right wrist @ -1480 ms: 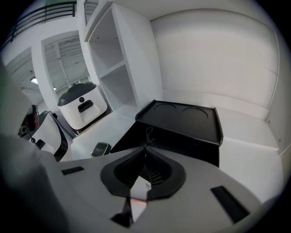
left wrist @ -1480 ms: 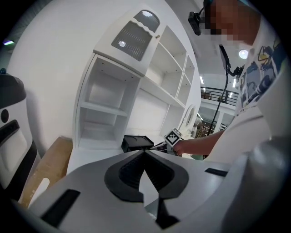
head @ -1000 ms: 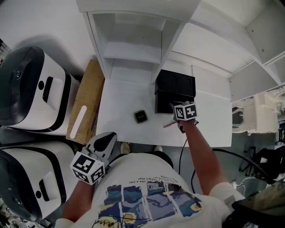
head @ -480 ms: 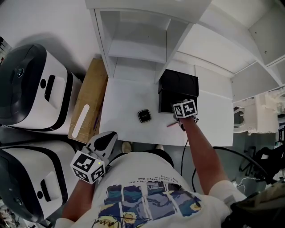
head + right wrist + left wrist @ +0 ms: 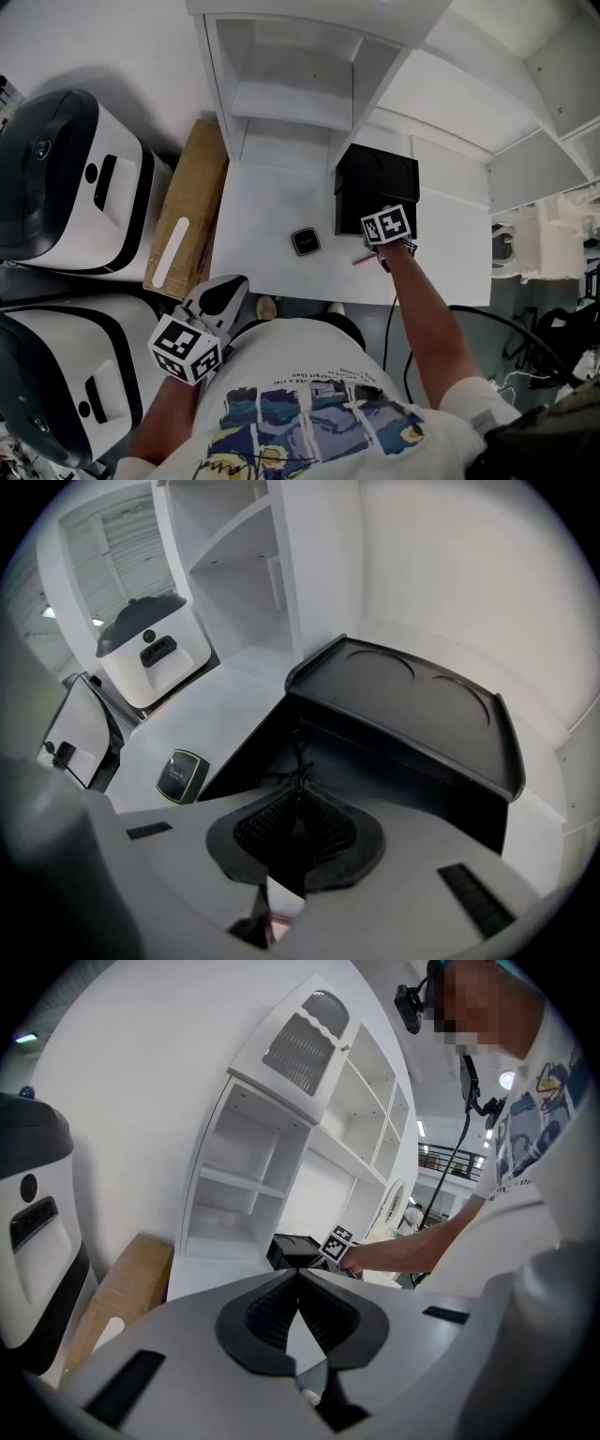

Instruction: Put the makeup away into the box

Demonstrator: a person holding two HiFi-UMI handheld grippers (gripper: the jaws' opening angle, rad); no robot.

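A black box (image 5: 376, 175) stands open on the white desk (image 5: 262, 206), with its lid (image 5: 412, 700) raised behind the dark inside (image 5: 267, 752). My right gripper (image 5: 382, 247) hangs at the box's front edge, pointing steeply down. It is shut on a thin makeup pencil with a pink shaft (image 5: 364, 260); its dark tip (image 5: 300, 752) pokes out past the jaws (image 5: 300, 787) over the box's opening. A small black compact (image 5: 304, 242) (image 5: 181, 775) lies on the desk left of the box. My left gripper (image 5: 225, 292) (image 5: 298, 1277) is held low by the person's body, shut and empty.
A white shelf unit (image 5: 291, 84) rises behind the desk. A cardboard box (image 5: 184, 220) leans at the desk's left side, beside two white-and-black machines (image 5: 66, 178). Cables (image 5: 525, 347) lie on the floor at the right.
The right gripper has tipped a little further over the box's front edge with the pencil. The left gripper has stayed where it was.
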